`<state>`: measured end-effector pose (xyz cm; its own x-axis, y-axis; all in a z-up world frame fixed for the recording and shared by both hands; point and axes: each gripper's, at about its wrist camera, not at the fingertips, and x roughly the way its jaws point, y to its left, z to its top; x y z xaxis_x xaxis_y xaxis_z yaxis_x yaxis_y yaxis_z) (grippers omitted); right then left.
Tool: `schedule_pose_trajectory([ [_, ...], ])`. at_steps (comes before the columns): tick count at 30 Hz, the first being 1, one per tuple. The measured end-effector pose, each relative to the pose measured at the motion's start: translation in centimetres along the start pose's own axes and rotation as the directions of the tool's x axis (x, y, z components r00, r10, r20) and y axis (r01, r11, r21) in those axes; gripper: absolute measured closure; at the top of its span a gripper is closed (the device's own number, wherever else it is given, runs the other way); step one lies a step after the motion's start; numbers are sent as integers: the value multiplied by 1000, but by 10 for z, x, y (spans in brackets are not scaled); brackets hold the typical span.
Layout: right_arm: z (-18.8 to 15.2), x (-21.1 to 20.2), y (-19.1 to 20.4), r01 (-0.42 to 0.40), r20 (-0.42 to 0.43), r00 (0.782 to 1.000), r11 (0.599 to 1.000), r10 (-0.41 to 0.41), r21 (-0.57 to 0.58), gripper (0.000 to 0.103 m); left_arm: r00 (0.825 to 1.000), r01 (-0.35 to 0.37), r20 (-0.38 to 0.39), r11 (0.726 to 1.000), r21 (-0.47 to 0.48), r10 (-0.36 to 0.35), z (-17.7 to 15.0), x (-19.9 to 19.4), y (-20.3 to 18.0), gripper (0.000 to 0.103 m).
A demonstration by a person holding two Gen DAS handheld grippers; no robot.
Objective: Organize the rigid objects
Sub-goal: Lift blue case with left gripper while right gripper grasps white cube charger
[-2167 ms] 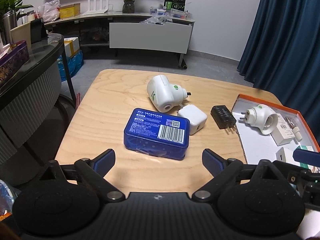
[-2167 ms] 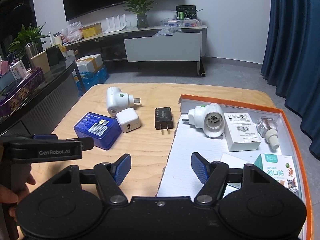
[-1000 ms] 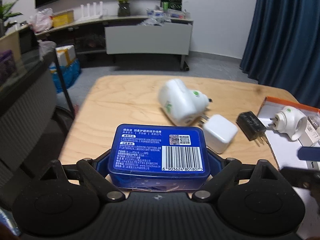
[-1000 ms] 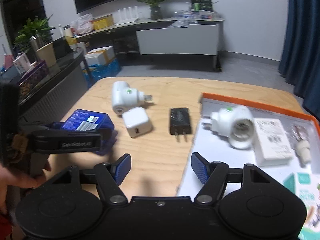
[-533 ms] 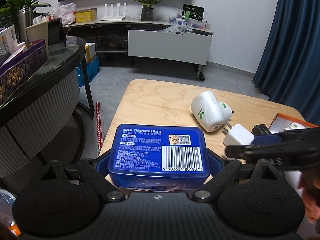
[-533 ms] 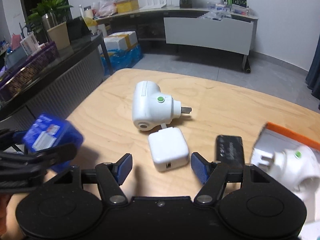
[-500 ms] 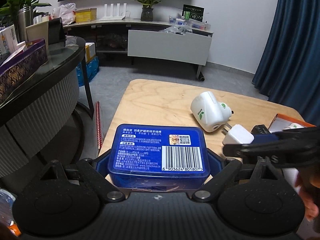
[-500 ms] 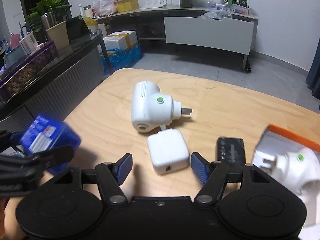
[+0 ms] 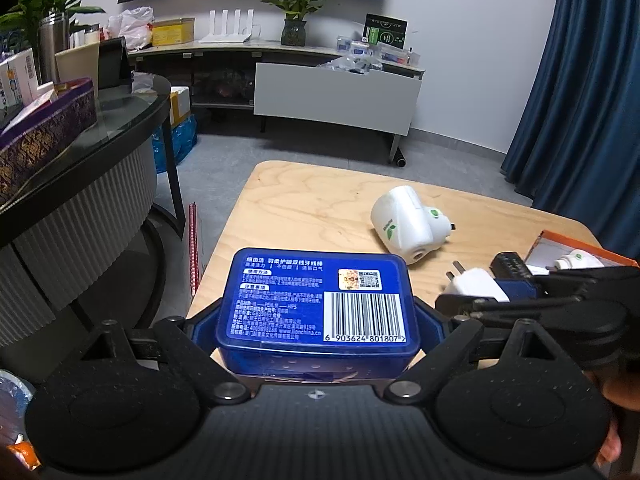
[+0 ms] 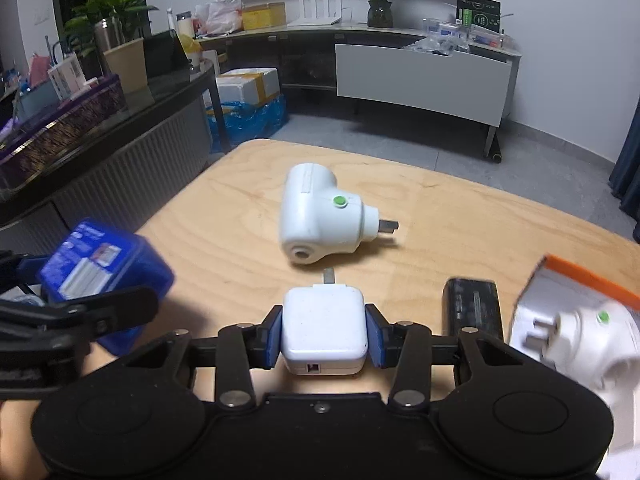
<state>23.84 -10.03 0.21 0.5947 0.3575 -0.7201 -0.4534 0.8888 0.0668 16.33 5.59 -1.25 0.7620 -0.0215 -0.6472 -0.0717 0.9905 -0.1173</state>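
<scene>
In the left wrist view, my left gripper [image 9: 316,326] is shut on a blue plastic box [image 9: 320,300] with a barcode label, held off the wooden table [image 9: 312,200]. My right gripper [image 10: 324,334] has a white square charger [image 10: 324,324] between its blue pads, prongs pointing away. Its jaws are closing and the pads touch both sides of the charger. A white plug-in device with a green dot [image 10: 320,216] lies just beyond the charger. A black charger [image 10: 472,308] lies to the right of it.
An orange-rimmed tray [image 10: 588,276] at the right holds another white plug-in device [image 10: 580,332]. The blue box in the left gripper [image 10: 100,276] hangs at the table's left edge. A dark glass-topped counter [image 9: 80,152] stands off to the left.
My right gripper has moved up to the white charger and closed its jaws from wide apart onto its sides. The left gripper has drifted left with the blue box still in it.
</scene>
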Motion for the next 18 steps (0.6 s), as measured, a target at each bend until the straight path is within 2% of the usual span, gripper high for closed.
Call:
schedule_pose_trajectory([
  [5, -11, -38, 6, 7, 27, 1000, 999, -8, 32, 52, 1000, 5, 16, 1000, -4, -5, -2, -17, -7, 10],
  [10, -25, -76, 11, 43, 54, 998, 999, -45, 34, 52, 1000, 20, 21, 1000, 11, -20, -9, -37, -18, 10],
  [18, -58, -128, 9, 84, 74, 993, 992, -92, 98, 52, 998, 49, 29, 998, 34, -50, -22, -67, -37, 10],
])
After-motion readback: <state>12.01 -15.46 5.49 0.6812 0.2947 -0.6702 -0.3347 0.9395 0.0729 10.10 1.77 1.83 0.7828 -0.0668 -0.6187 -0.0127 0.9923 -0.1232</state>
